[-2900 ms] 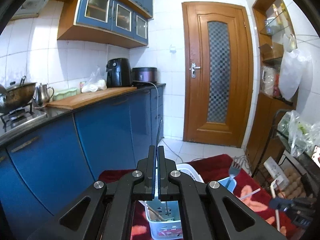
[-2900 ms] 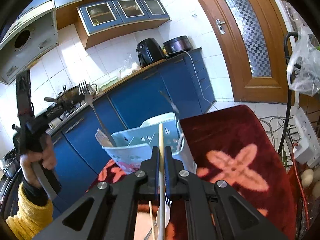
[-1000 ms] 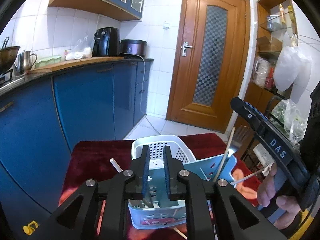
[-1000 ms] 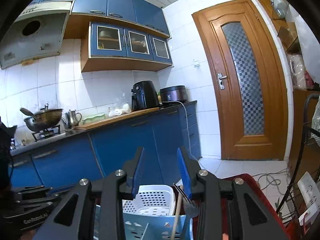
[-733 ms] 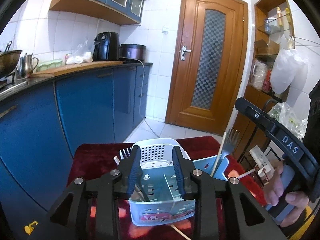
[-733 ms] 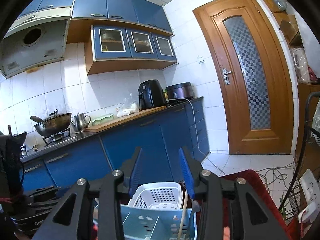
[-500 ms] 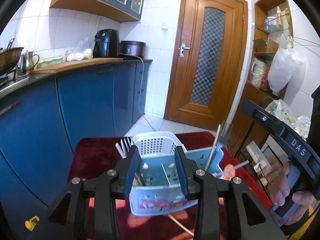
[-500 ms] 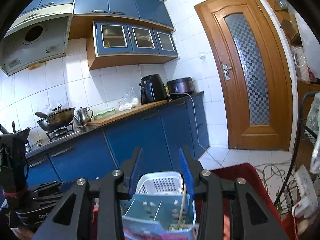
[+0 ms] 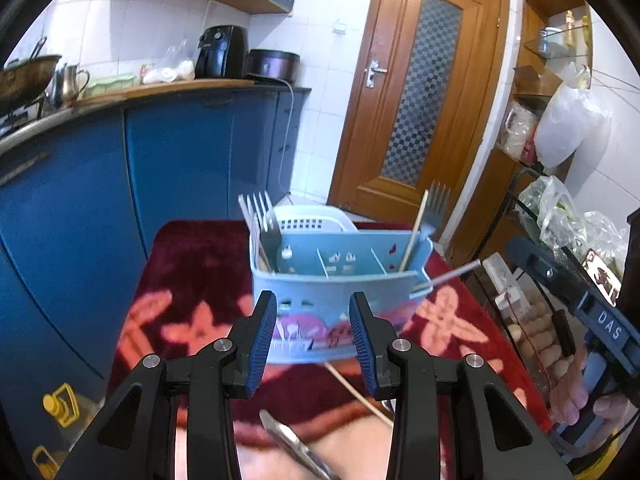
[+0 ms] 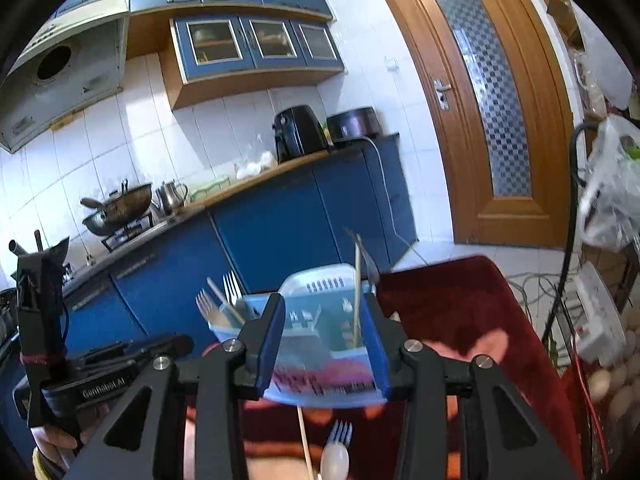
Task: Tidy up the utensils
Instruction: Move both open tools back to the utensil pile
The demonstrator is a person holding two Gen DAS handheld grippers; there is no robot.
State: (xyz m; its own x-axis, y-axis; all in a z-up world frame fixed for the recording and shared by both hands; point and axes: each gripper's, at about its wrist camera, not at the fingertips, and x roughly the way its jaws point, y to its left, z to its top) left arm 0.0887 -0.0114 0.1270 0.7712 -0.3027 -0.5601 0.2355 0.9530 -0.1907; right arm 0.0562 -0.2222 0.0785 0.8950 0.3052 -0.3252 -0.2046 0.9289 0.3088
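Nearest in the left wrist view, the left gripper point(image 9: 313, 334) is standing with its two blue-padded jaws apart and nothing between them. Just beneath it one blurred metal utensil handle point(image 9: 294, 446) and one thin wooden chopstick point(image 9: 356, 394) are lying on the dark red floral cloth point(image 9: 192, 276). In the right wrist view the right gripper point(image 10: 326, 340) is likewise gaping, its jaws framing the caddy without pressing on it; below it one white plastic fork-tipped spoon point(image 10: 337, 452) is lying on the cloth beside a chopstick.

Beyond the jaws one pale blue plastic utensil caddy point(image 9: 340, 300), divided into three compartments, is sitting on the cloth. Its left compartment is holding two metal forks point(image 9: 262, 220), tines up, with a pale handle I cannot identify. Its right compartment is holding one upright wooden chopstick point(image 9: 414, 232) and one more fork point(image 9: 438, 204). One white straw-like rod point(image 9: 452, 276) is poking out at the caddy's right end. One white perforated plastic basket point(image 9: 310, 220) is standing just behind the caddy, touching it or nearly so.

Farther back are blue kitchen cabinets point(image 9: 180, 152), one black air fryer point(image 9: 221, 52) and one brown wooden door point(image 9: 424, 92).
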